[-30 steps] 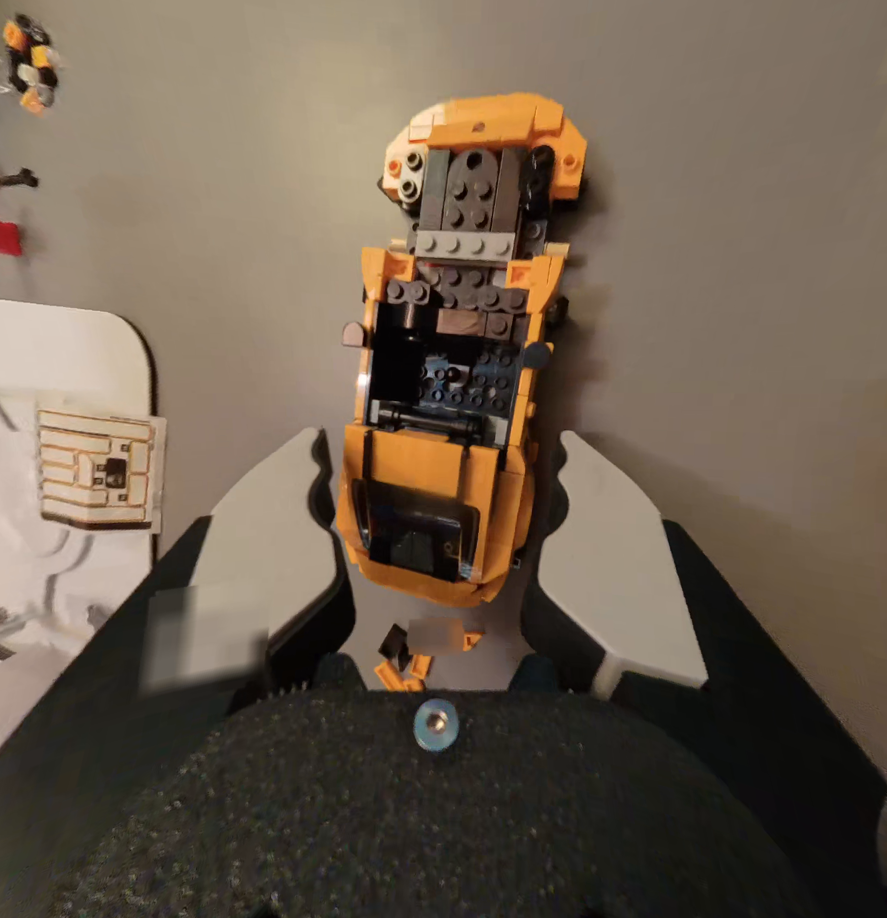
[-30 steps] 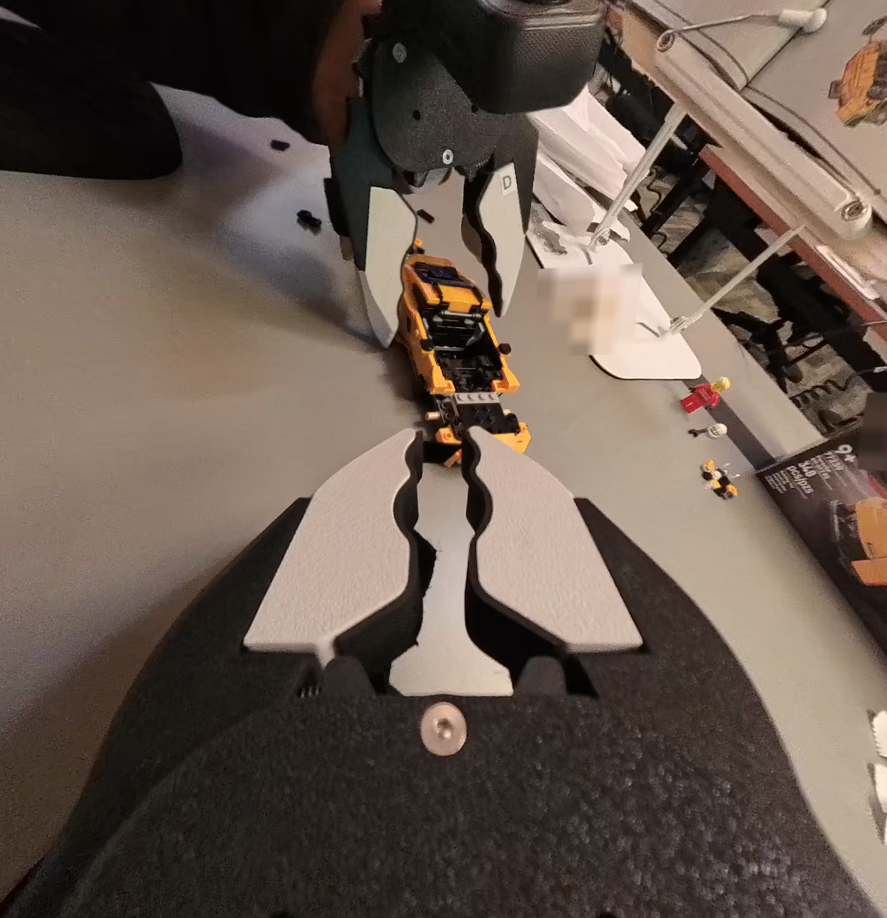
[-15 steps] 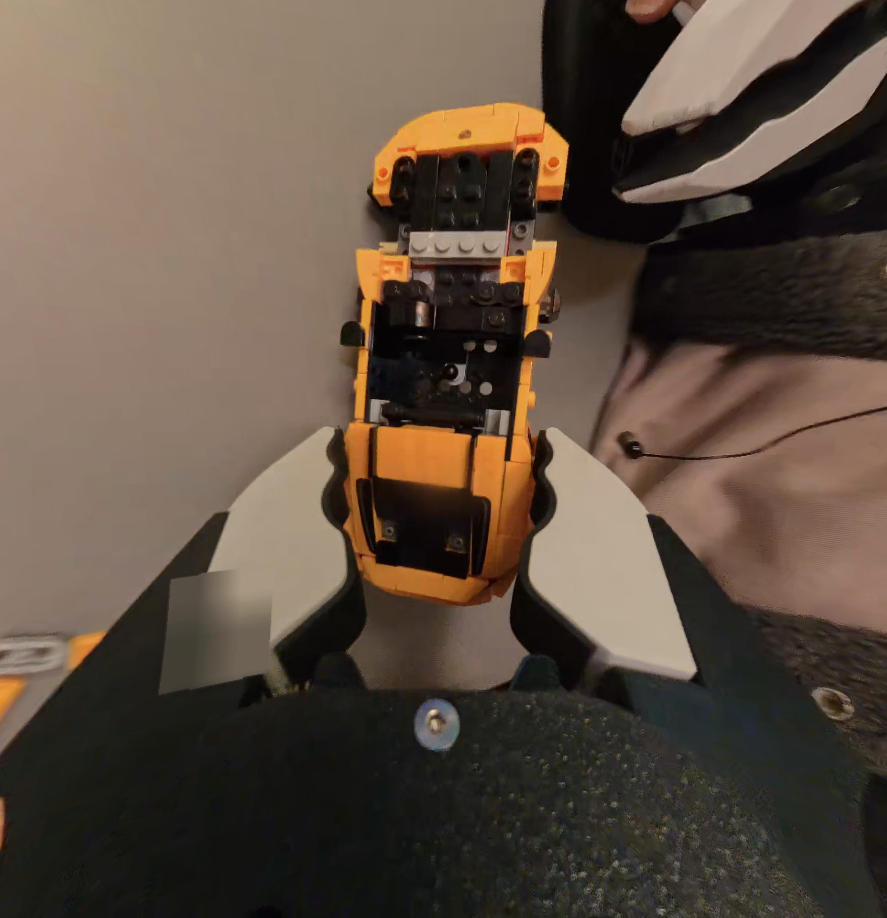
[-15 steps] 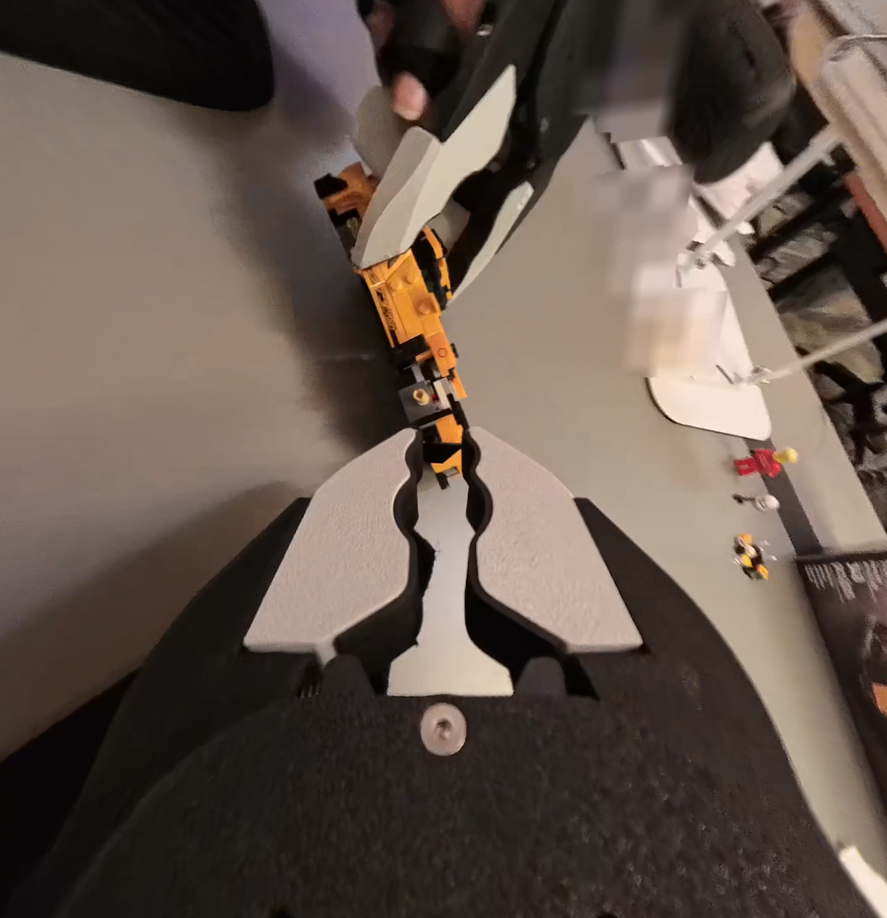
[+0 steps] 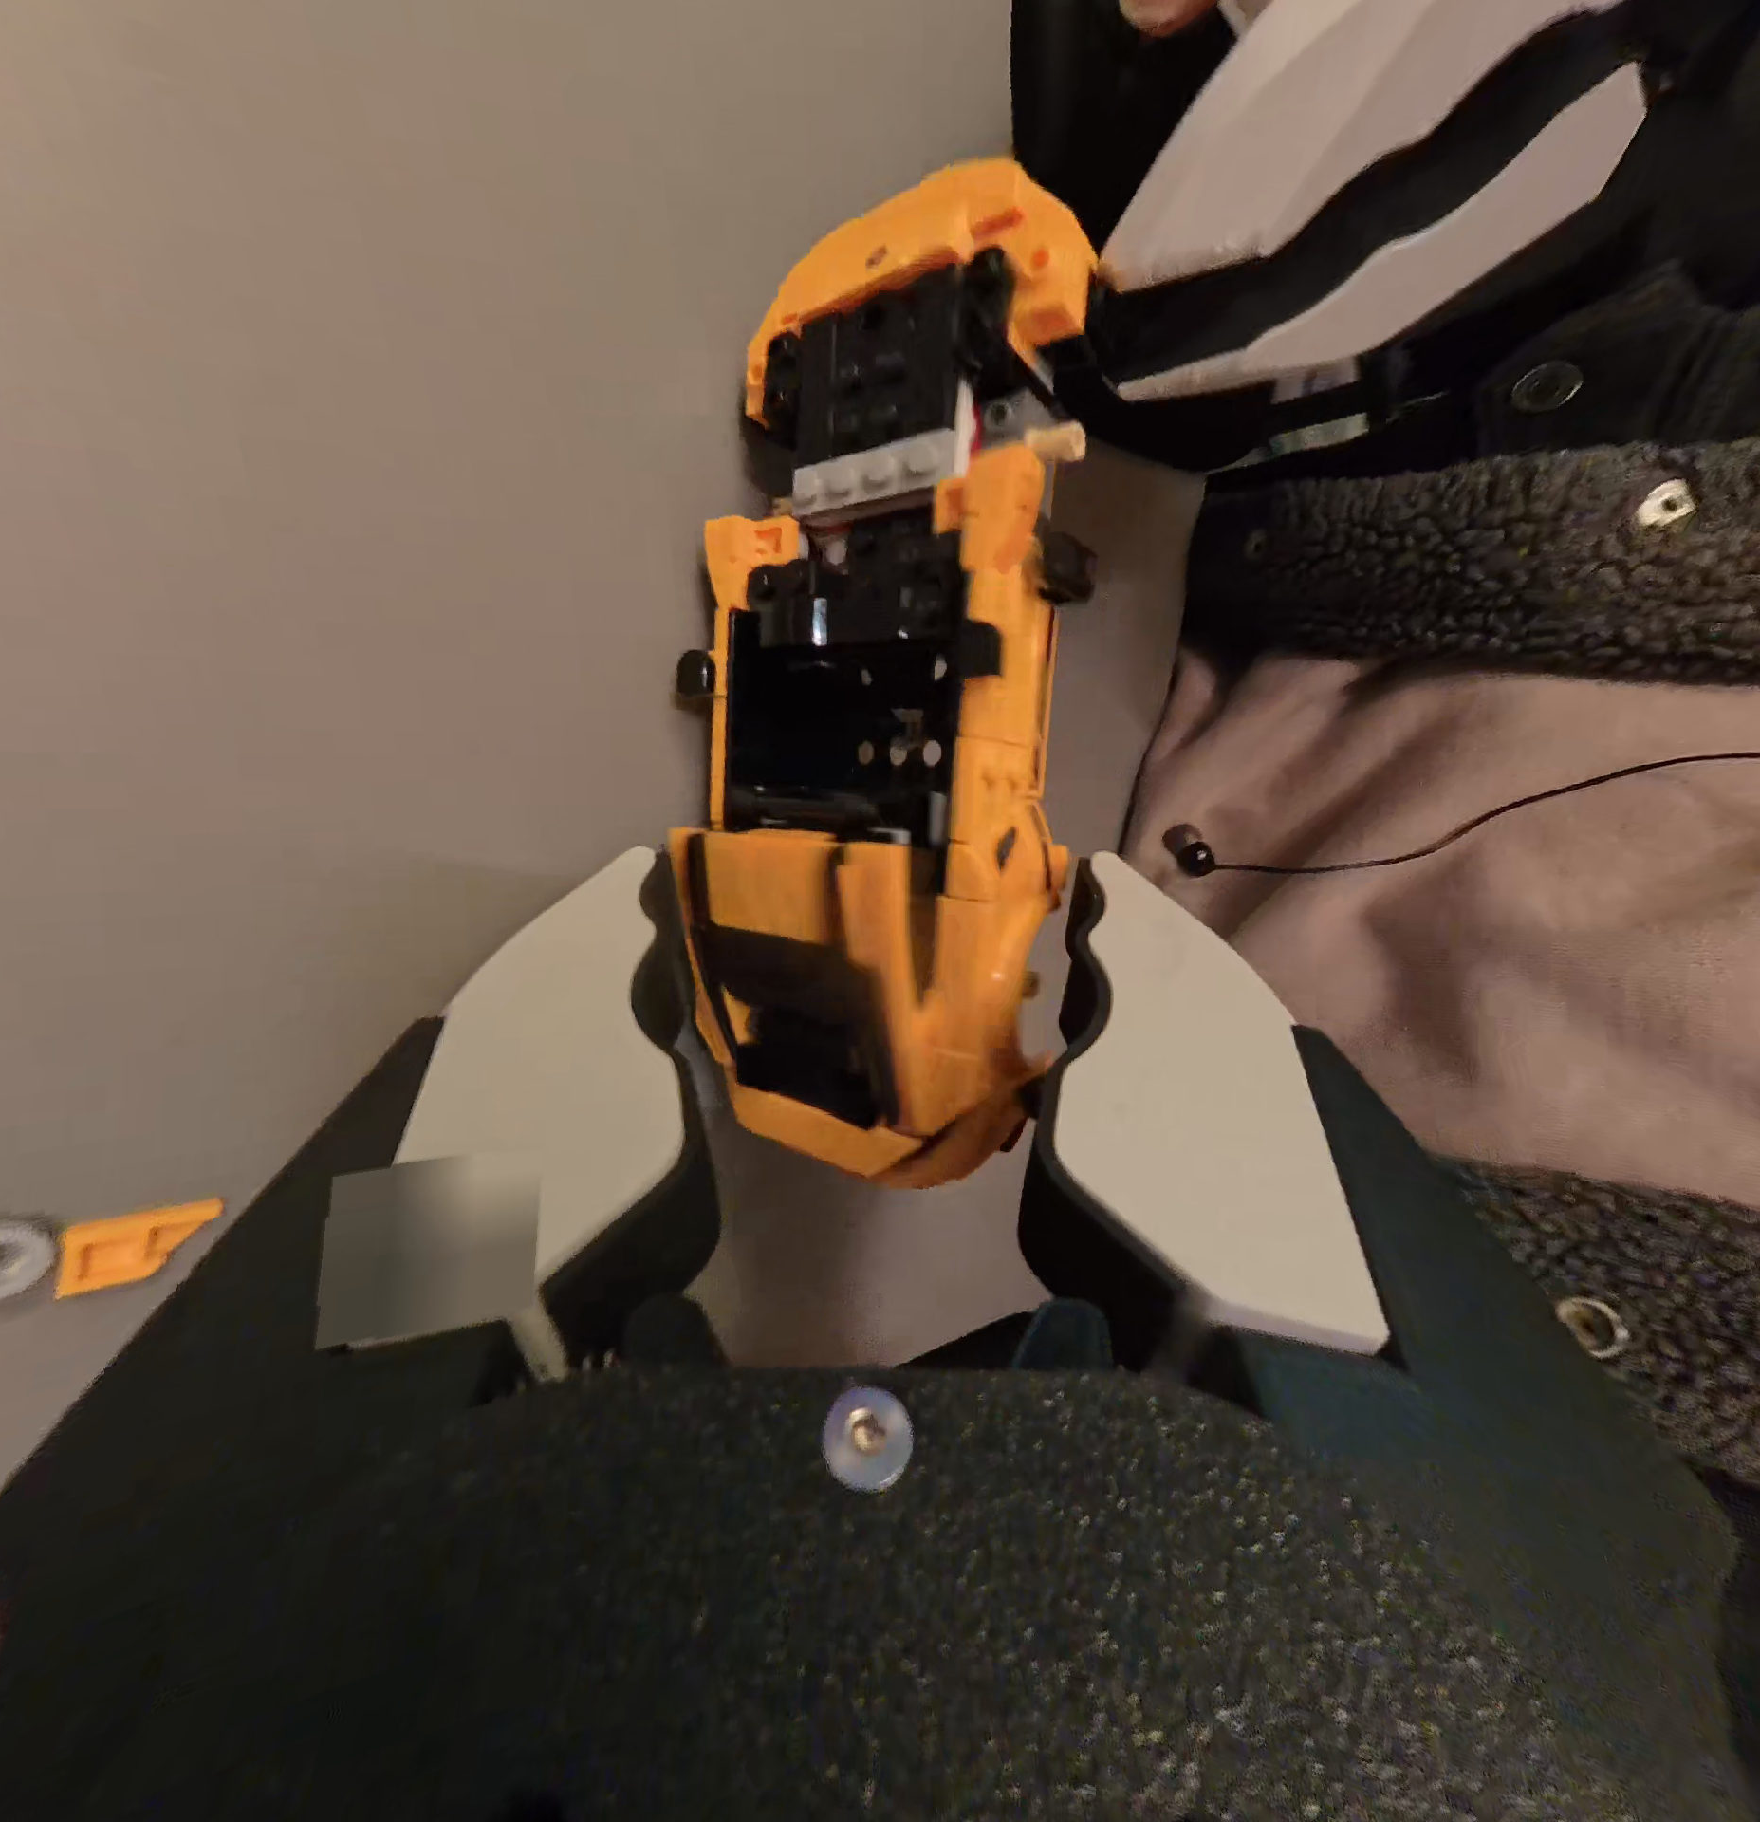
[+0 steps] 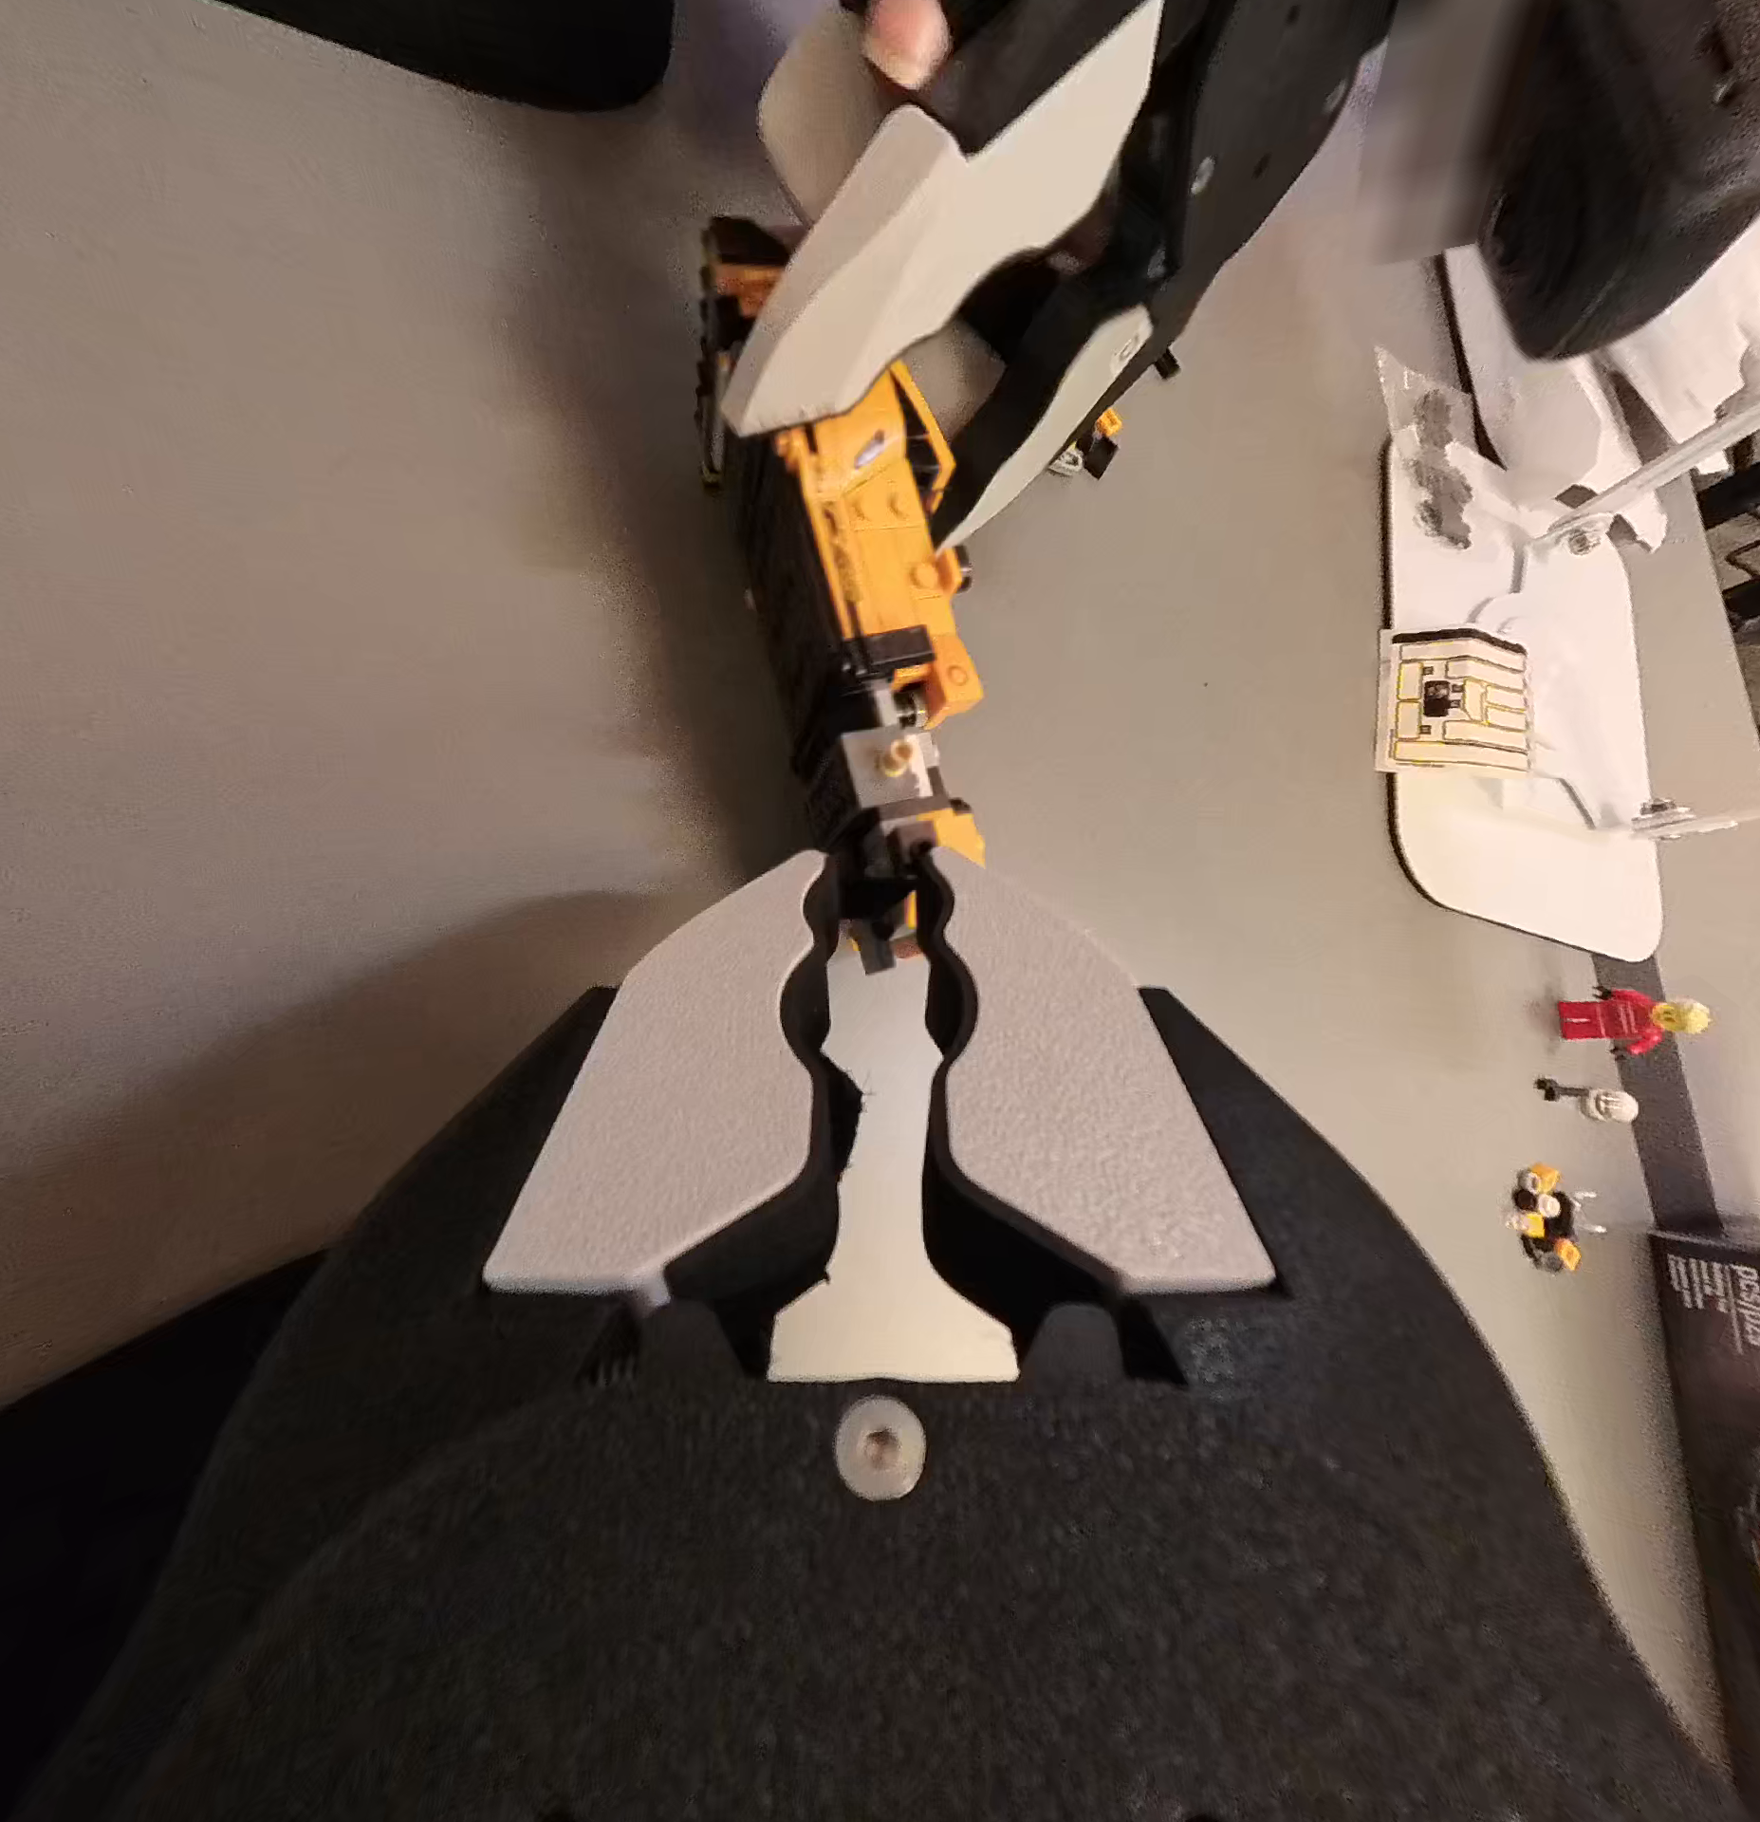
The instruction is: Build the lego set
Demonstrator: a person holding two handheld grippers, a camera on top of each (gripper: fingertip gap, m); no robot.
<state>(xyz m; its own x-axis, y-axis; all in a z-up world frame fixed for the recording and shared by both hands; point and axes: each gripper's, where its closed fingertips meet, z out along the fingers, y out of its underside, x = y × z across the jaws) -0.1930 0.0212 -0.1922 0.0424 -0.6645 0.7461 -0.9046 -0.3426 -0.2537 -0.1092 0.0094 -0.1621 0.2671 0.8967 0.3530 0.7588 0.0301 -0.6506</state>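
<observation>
The orange and black lego car point(image 5: 876, 789) has no roof, so its black interior shows. My left gripper point(image 5: 871, 877) is shut on its hood end, one finger on each side. In the right wrist view the car point(image 6: 856, 611) is rolled onto its side and held off the grey table point(image 6: 264, 493). My right gripper point(image 6: 881, 887) is shut on the black and orange parts at the car's rear end. The left gripper point(image 6: 905, 325) shows at the top of that view, clamped on the far end. The right gripper point(image 5: 1250, 246) shows at the upper right of the left wrist view.
A white stand with a paper tag point(image 6: 1506, 789) stands at the right. Near it are a red minifigure point(image 6: 1625, 1020), a small cluster of loose pieces point(image 6: 1546, 1213) and a black box point(image 6: 1723, 1380). A loose orange piece point(image 5: 126, 1247) lies at the left. A person's jacket point(image 5: 1447, 937) is close on the right. The tips of one gripper are about 10 centimetres away from the tips of the other. Between my right fingertips and the red minifigure point(image 6: 1625, 1020) there is roughly 30 centimetres.
My left gripper has closed on the car's hood and lifted it, rolling it onto its side. The car's rear end has come between my right gripper's fingertips.
</observation>
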